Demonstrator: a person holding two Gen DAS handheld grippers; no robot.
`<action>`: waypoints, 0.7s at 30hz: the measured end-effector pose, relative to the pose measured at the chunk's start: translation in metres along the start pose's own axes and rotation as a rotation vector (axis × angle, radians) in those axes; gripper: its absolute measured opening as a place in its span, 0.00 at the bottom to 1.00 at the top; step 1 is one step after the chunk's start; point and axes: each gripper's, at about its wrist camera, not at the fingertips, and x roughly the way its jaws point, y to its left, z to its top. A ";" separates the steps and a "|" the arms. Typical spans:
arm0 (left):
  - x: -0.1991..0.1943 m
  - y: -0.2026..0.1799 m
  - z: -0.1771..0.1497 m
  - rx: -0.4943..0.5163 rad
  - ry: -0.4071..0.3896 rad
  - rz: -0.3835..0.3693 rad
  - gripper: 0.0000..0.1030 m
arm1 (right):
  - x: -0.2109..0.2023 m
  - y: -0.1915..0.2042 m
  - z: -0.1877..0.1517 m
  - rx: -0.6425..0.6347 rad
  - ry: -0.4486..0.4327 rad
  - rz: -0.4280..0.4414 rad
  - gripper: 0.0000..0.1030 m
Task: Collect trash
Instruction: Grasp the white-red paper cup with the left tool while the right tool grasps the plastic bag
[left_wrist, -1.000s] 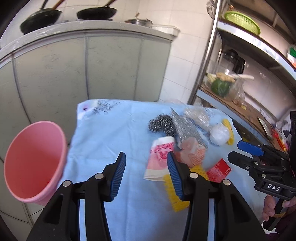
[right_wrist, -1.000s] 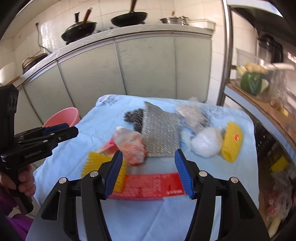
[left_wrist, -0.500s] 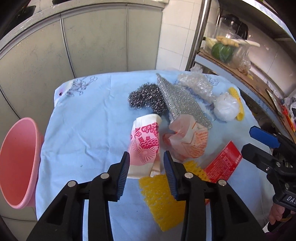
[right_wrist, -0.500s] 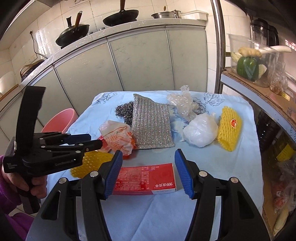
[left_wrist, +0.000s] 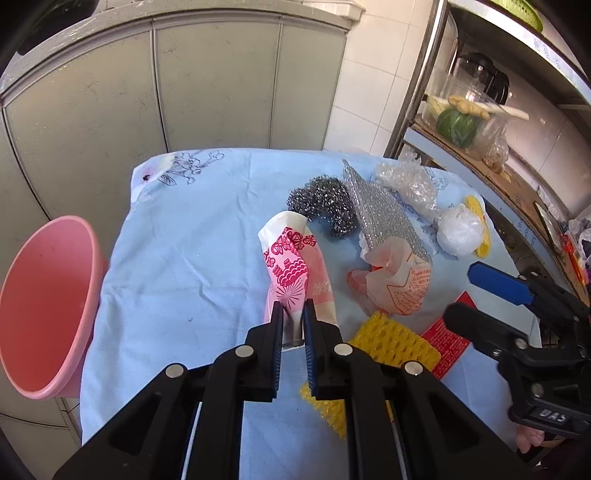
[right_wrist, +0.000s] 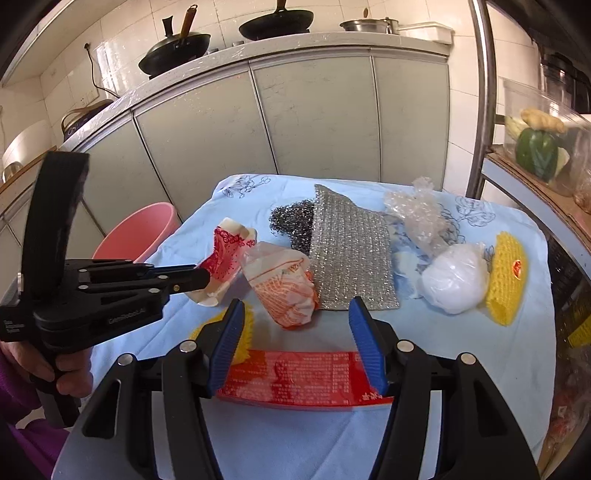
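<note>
A pink-and-white paper bag (left_wrist: 291, 266) lies on the blue tablecloth (left_wrist: 192, 258). My left gripper (left_wrist: 293, 325) has its jaws closing on the bag's near end, which is pinched between the pads; from the right wrist its tips (right_wrist: 201, 277) meet the bag (right_wrist: 227, 251). My right gripper (right_wrist: 296, 305) stands open over a flat red box (right_wrist: 303, 376), whose ends lie just under the two fingers. Around them lie a crumpled orange-printed bag (right_wrist: 288, 291), a yellow foam net (left_wrist: 391, 343), a silver bubble mailer (right_wrist: 351, 254) and a steel scourer (left_wrist: 325, 208).
A pink bin (left_wrist: 44, 306) stands off the table's left edge. Clear plastic wrap (right_wrist: 424, 218), a white plastic ball (right_wrist: 454, 280) and a second yellow net (right_wrist: 508, 273) lie at the right. Cabinets stand behind; a metal shelf rack (right_wrist: 480, 92) is on the right.
My left gripper has dipped toward the table and its jaws have narrowed from wide open onto the paper bag's end. My right gripper has come down closer over the red box, still open.
</note>
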 end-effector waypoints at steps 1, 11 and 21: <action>-0.003 0.001 0.000 -0.005 -0.007 0.000 0.10 | 0.002 0.000 0.001 0.000 0.002 0.001 0.58; -0.028 0.013 -0.008 -0.031 -0.058 0.007 0.10 | 0.030 0.010 0.006 -0.033 0.042 0.009 0.58; -0.042 0.022 -0.011 -0.057 -0.086 0.008 0.10 | 0.044 0.007 0.008 -0.010 0.061 0.019 0.52</action>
